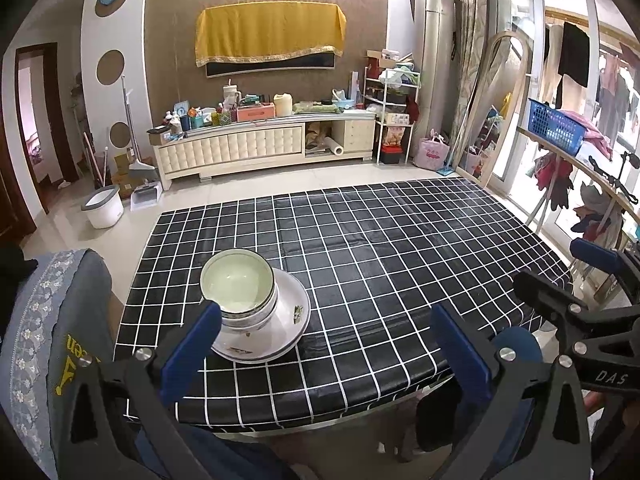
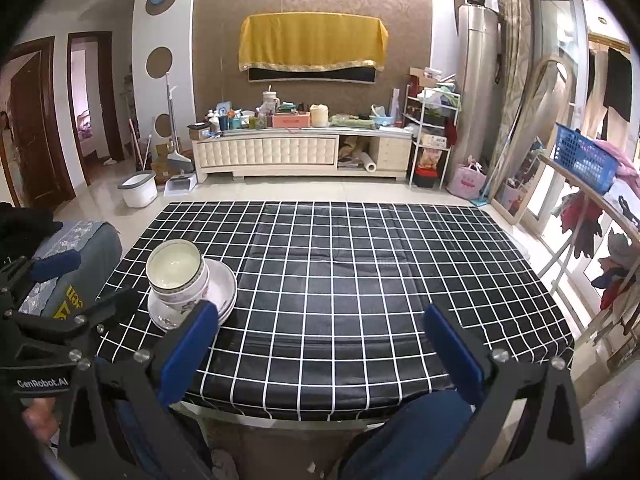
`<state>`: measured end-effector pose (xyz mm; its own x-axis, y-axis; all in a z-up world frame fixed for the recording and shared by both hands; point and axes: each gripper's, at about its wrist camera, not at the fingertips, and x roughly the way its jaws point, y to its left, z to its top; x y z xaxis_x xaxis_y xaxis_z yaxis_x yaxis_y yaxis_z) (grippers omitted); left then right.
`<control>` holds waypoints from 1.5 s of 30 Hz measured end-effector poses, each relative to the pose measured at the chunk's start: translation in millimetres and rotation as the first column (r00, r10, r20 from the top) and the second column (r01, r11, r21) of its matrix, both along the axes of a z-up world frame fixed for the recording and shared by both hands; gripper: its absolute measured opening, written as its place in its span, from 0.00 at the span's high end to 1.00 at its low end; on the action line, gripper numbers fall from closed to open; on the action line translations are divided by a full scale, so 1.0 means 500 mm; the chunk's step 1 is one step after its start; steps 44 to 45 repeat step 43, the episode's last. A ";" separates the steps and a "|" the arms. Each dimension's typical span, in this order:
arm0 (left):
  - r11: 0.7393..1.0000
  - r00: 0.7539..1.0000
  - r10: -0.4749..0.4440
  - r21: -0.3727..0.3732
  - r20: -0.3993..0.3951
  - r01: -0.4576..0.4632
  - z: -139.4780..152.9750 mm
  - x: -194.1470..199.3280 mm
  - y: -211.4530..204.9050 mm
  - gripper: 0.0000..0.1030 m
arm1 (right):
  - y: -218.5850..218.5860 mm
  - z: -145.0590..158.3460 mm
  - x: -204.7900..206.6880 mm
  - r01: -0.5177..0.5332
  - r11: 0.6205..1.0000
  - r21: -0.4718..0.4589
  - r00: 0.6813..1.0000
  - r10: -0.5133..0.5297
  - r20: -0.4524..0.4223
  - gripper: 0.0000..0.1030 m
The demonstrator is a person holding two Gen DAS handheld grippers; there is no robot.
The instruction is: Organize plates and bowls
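The bowls [image 1: 239,285] are sitting nested on stacked plates [image 1: 294,312] near the table's [image 1: 380,264] near-left corner, at about ten o'clock from the left gripper [image 1: 326,346]. Both the left gripper and the right gripper [image 2: 320,344] are hovering above the near edge, jaws spread wide, gripping nothing.

Black cloth, white grid

The tablecloth [image 1: 360,248] is black with white squares; white bowls [image 1: 240,284] and plates [image 1: 294,312] carry small flower prints.
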<state>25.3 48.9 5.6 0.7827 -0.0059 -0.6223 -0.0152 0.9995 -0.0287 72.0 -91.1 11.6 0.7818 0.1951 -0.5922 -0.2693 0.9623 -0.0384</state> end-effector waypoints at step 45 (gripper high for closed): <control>0.999 0.999 -0.049 -0.020 -0.015 0.049 -0.024 0.016 -0.011 0.00 | -0.002 -0.019 0.008 0.040 0.998 -0.056 0.999 -0.041 -0.020 0.00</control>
